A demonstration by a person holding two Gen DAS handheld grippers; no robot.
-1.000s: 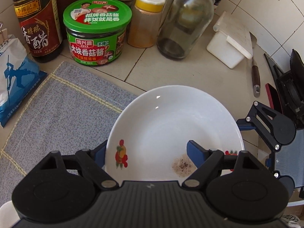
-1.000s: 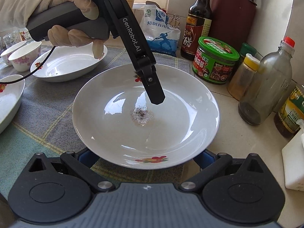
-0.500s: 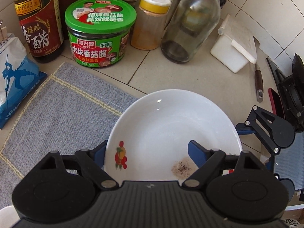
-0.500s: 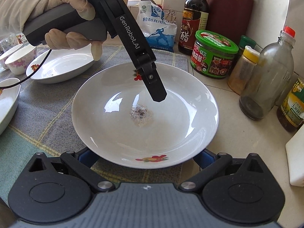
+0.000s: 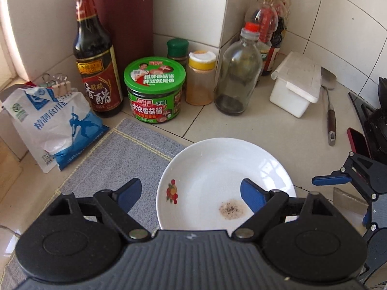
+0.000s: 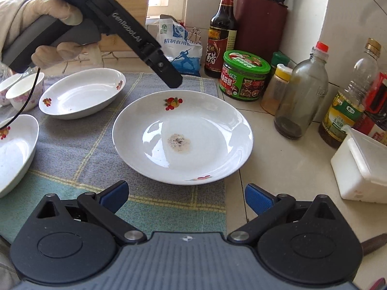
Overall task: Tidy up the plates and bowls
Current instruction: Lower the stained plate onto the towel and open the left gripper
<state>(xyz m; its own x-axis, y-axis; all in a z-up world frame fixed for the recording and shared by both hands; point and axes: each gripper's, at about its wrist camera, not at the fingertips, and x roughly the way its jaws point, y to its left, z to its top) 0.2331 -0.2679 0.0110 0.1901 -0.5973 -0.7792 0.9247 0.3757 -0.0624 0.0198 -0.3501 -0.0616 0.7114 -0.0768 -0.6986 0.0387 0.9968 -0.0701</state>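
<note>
A white plate (image 6: 182, 140) with fruit prints and a speckled stain lies flat, half on the grey mat (image 6: 79, 145) and half on the tiled counter. My left gripper (image 5: 189, 194) hovers above the plate's (image 5: 225, 183) rim; its jaws are opening and nothing touches the pads. In the right wrist view the left gripper (image 6: 169, 75) hangs over the plate's far edge, held by a gloved hand (image 6: 48, 24). My right gripper (image 6: 186, 197) stands open just short of the near rim, with only mat between its fingers.
An oval white dish (image 6: 82, 94), a second dish (image 6: 14, 152) and small bowls (image 6: 24, 94) sit on the mat to the left. Behind the plate stand a vinegar bottle (image 5: 96, 67), green-lidded jar (image 5: 154, 89), glass bottle (image 5: 237, 72), salt bag (image 5: 53, 125) and white box (image 5: 295, 84).
The left gripper has let go of the plate's far rim, risen and pulled away. The right gripper has drawn back, so the plate no longer sits between its fingers.
</note>
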